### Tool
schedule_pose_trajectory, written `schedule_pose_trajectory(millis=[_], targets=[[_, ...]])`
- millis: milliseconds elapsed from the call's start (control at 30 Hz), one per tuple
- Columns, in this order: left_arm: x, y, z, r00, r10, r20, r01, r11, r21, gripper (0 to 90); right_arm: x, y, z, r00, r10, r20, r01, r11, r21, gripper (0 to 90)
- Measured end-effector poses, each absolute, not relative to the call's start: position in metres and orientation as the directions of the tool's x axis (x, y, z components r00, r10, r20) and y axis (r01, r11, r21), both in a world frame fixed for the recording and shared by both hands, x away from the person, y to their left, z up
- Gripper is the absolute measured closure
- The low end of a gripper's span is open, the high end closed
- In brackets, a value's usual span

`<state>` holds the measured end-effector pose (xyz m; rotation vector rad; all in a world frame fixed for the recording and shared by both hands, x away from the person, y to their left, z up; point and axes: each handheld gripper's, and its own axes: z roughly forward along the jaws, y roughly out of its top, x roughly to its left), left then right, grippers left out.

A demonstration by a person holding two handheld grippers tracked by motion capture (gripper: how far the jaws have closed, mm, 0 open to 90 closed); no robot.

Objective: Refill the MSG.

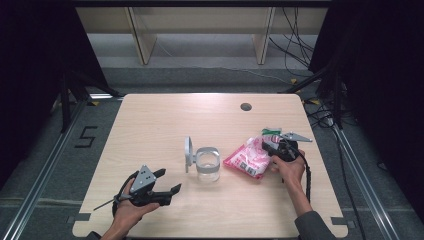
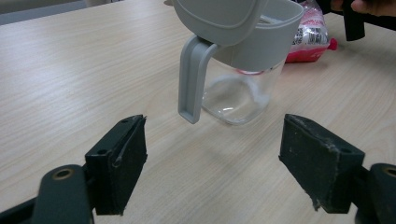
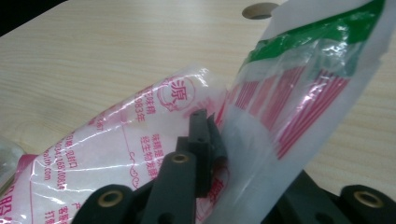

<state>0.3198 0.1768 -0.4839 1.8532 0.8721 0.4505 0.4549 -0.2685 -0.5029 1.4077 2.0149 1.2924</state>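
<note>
Right hand-held gripper point(image 1: 272, 148) clamped on pink bag point(image 1: 248, 158), beside empty open-lidded clear jar point(image 1: 207, 164).

Wood table point(image 1: 150, 125) w/ clear jar point(image 1: 207, 165) & pink bag point(image 1: 247, 159).

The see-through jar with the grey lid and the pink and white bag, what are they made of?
The see-through jar looks like clear glass or hard plastic: the table shows through it and it shines. Its grey flip lid looks like matte plastic. The pink and white bag seems to be thin, glossy plastic film: it crinkles and glints.
</note>
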Motion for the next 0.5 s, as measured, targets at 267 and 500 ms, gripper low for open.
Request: schedule_pose_trajectory(millis=[267, 500], targets=[[0.319, 0.176, -0.484, 0.669, 0.739, -0.079, 0.367, -0.236, 0.900, 22.2, 0.450, -0.262, -0.496, -0.480, 0.863, 0.157, 0.496, 0.120, 0.860, 90.0], [0.319, 0.176, -0.484, 0.668, 0.740, -0.082, 0.368, -0.233, 0.900, 22.3, 0.442, -0.255, -0.480, -0.537, 0.835, 0.116, 0.417, 0.144, 0.898, 90.0]])
